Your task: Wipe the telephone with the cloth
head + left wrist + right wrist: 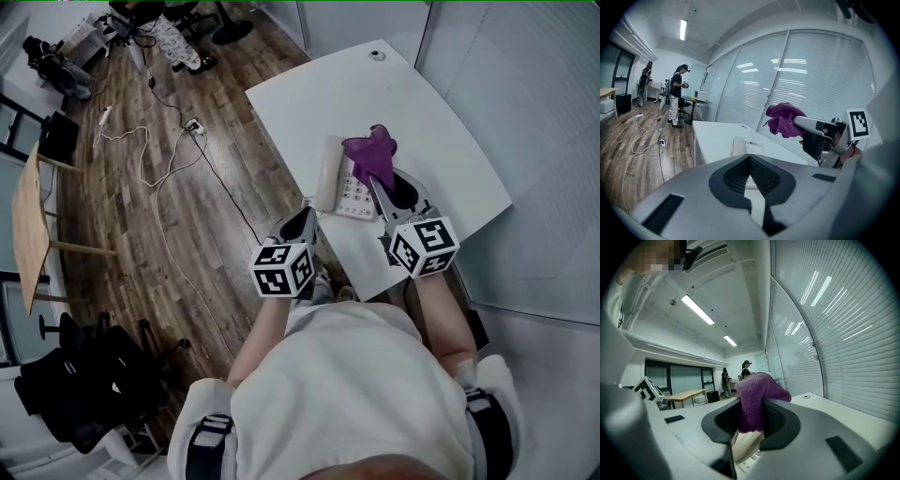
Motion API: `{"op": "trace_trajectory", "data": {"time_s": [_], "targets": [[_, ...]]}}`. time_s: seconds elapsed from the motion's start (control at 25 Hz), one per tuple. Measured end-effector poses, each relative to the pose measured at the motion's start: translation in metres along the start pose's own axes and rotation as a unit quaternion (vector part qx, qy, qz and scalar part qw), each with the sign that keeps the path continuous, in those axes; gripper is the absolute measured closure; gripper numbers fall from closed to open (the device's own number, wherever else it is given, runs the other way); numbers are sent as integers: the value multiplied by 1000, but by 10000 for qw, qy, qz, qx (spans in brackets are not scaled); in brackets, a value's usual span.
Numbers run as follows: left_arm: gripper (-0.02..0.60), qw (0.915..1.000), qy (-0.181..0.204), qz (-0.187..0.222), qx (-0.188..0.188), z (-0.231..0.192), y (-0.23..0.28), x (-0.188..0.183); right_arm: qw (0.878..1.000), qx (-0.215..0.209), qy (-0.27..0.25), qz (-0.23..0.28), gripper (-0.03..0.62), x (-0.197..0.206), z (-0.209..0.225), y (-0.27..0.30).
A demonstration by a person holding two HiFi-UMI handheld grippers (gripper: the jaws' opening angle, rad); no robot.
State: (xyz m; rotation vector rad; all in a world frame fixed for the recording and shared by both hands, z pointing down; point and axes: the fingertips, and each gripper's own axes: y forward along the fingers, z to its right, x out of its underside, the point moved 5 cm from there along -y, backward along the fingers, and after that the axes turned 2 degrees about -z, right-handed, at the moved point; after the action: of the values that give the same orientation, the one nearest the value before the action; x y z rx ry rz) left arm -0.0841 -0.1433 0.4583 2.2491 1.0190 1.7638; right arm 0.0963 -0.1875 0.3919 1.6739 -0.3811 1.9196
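- Telephone [345, 184]: white, on the near-left part of the white table [441, 122], its handset along its left side.
- Cloth [372, 150]: purple, bunched, held up over the telephone's keypad, clear of it in the left gripper view.
- Right gripper [379, 176]: forearm stretched out over the table's near edge, almost level, jaws clamped on the cloth.
- Left gripper [306, 217]: held lower at the near-left table edge, tilted slightly down towards the telephone, jaws pressed together with nothing between them.
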Motion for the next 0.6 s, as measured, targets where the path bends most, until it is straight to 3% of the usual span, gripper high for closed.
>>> {"op": "trace_trajectory", "data": {"time_s": [0.6], "targets": [[561, 9993, -15, -276, 254, -35, 40, -24, 9990, 219, -163, -349, 496, 5, 20, 82]]}}
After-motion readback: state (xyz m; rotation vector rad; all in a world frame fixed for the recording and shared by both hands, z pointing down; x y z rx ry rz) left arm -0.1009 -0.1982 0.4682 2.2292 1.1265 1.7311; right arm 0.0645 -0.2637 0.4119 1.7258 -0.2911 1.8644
